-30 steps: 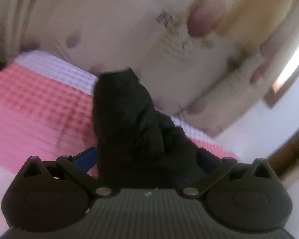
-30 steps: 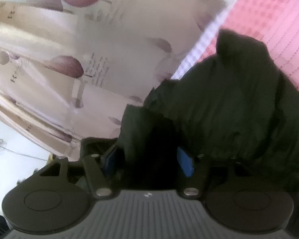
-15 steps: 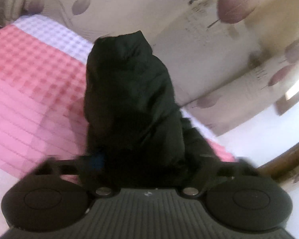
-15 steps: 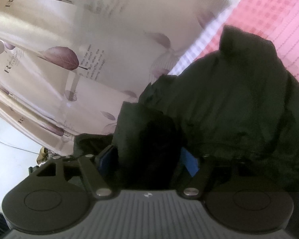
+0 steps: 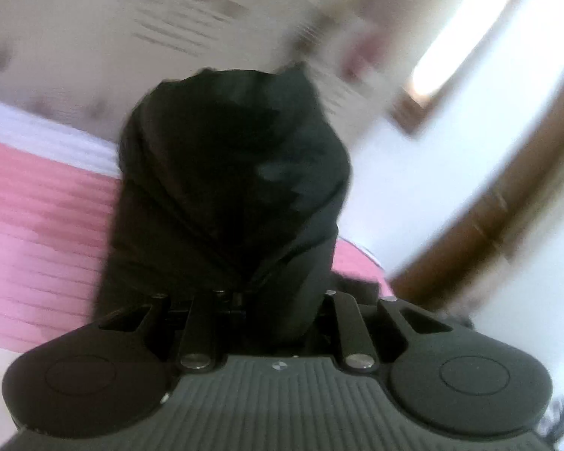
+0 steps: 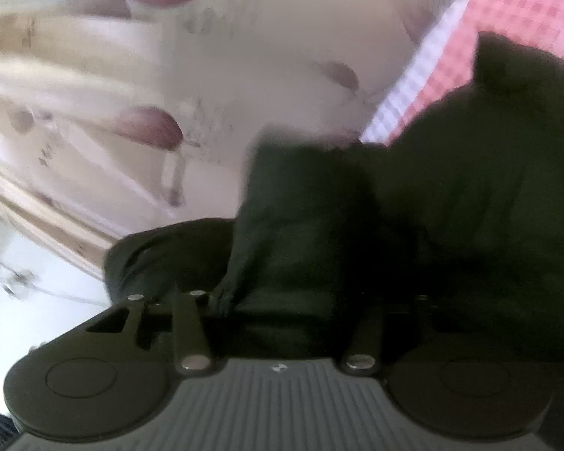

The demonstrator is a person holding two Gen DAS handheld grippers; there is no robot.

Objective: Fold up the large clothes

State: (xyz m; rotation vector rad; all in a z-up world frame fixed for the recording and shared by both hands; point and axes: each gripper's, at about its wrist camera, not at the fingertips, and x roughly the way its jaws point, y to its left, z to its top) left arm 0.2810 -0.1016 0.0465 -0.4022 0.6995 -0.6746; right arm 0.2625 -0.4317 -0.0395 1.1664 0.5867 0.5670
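A large black garment (image 5: 229, 173) hangs bunched in front of my left gripper (image 5: 244, 297), which is shut on a pinch of its cloth; the fingers are hidden by the fabric. In the right wrist view the same black garment (image 6: 432, 218) spreads to the right over the pink bed. My right gripper (image 6: 229, 300) is shut on a fold of it, its fingertips buried in the cloth. Both views are blurred by motion.
A pink checked bedspread (image 5: 37, 218) with a white checked border (image 6: 413, 94) lies below. Cream curtains with purple leaf prints (image 6: 150, 127) hang behind. A wooden frame (image 5: 481, 218) and a white wall stand at the right of the left view.
Both grippers have closed tight on the garment, the blue pads no longer showing. Both have swung, the left view turning right toward the wall and wooden frame.
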